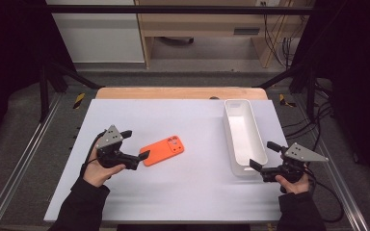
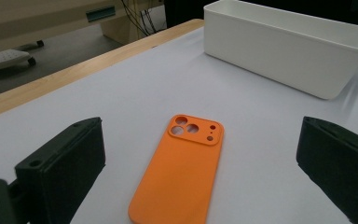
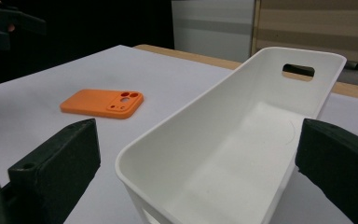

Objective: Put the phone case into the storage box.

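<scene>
White-topped counter [image 1: 173,187] with pale wood far edge. Flat orange silicone phone case [image 1: 162,150] lying left of centre, camera cut-outs up; long white plastic bin [image 1: 243,136] well apart at right, empty, slot handle at far end

A matt orange plastic phone case [image 2: 182,172] is seen on the smooth, matt white worktop [image 1: 173,192], whose far edge is bare wood. The white bin [image 3: 242,140] looks like smooth, slightly glossy plastic.
</scene>
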Available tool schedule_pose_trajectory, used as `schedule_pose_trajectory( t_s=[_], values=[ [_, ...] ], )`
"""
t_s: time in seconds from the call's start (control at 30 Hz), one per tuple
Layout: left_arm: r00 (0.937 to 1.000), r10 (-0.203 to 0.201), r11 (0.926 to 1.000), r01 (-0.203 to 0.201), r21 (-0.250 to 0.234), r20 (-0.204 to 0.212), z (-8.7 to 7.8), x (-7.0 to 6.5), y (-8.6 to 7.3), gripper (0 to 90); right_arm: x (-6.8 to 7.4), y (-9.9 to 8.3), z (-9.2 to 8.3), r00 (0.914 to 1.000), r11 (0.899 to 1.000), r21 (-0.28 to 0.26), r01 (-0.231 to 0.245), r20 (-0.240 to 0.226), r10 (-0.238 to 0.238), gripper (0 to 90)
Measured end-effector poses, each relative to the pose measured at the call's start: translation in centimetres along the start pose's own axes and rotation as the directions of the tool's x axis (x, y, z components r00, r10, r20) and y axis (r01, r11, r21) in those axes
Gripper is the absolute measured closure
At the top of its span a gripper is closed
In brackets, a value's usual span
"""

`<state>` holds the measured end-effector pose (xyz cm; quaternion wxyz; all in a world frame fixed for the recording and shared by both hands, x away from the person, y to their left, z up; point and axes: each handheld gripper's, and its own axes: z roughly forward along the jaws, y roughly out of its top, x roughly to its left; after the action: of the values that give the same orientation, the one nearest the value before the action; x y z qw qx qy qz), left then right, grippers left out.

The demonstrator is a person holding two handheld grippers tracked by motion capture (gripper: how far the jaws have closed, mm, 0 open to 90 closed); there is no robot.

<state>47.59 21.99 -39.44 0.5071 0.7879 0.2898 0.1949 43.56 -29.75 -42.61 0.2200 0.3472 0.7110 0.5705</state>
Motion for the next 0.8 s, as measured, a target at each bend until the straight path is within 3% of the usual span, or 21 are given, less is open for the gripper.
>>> schedule_pose_trajectory(
  t_s=[0.3, 0.8],
  values=[
    [0.9999, 0.005, 1.0, -0.005, 0.0, 0.01, 1.0, 0.2, 0.9, 0.5, 0.0, 0.0, 0.0, 1.0, 1.0, 0.0, -0.001, 0.002, 0.001, 0.4],
    [0.9989, 0.03, 0.9984, -0.031, 0.048, 0.036, 3.4, -0.1, 2.0, 0.5, 0.0, 0.0, 0.0, 1.0, 1.0, 0.002, 0.0, 0.001, 0.0, 0.5]
  ],
)
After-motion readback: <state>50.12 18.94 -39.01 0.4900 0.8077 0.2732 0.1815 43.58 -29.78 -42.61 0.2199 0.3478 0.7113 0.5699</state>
